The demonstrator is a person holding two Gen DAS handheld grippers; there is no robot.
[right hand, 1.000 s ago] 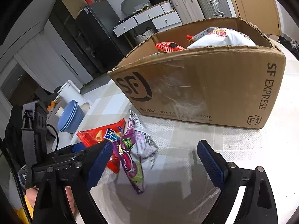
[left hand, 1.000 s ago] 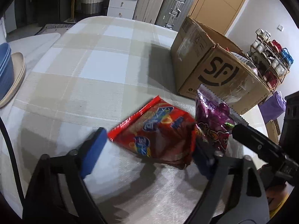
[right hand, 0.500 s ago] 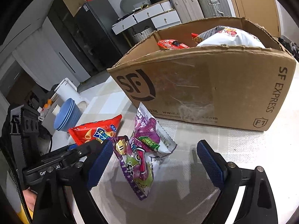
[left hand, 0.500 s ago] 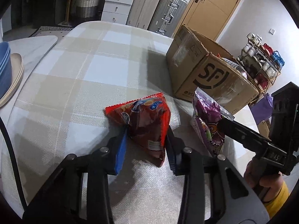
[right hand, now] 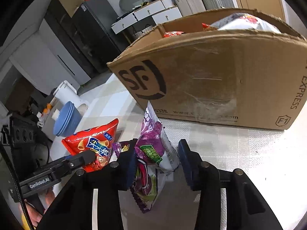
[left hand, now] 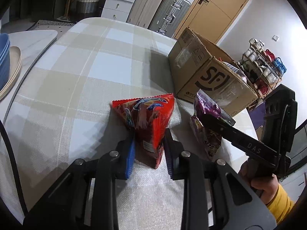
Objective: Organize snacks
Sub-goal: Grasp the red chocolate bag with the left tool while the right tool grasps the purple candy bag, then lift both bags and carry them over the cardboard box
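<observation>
My left gripper point(left hand: 148, 140) is shut on the lower end of a red snack bag point(left hand: 147, 118), which stands tilted on the checked tablecloth point(left hand: 96, 67). In the right wrist view the same red snack bag point(right hand: 92, 145) sits left of a purple snack bag point(right hand: 151, 145). My right gripper point(right hand: 158, 149) is closing on that purple bag, with both blue pads against its sides. The purple snack bag point(left hand: 207, 107) also shows in the left wrist view, under a black finger of the right gripper. Just behind both bags stands an open cardboard box point(right hand: 211, 76).
The cardboard box point(left hand: 191, 71) holds a white snack bag point(right hand: 245, 22) and a red one point(right hand: 172, 34). Blue bowls point(right hand: 65, 118) are stacked off the table's left side. A hand with a yellow sleeve point(left hand: 264, 182) holds the right gripper. Suitcases, drawers and a cup rack point(left hand: 262, 71) stand beyond.
Both grippers went from wide open to closed around their bags. The left closed first on the red bag and tipped it up; the right closed on the purple bag in the last half second.
</observation>
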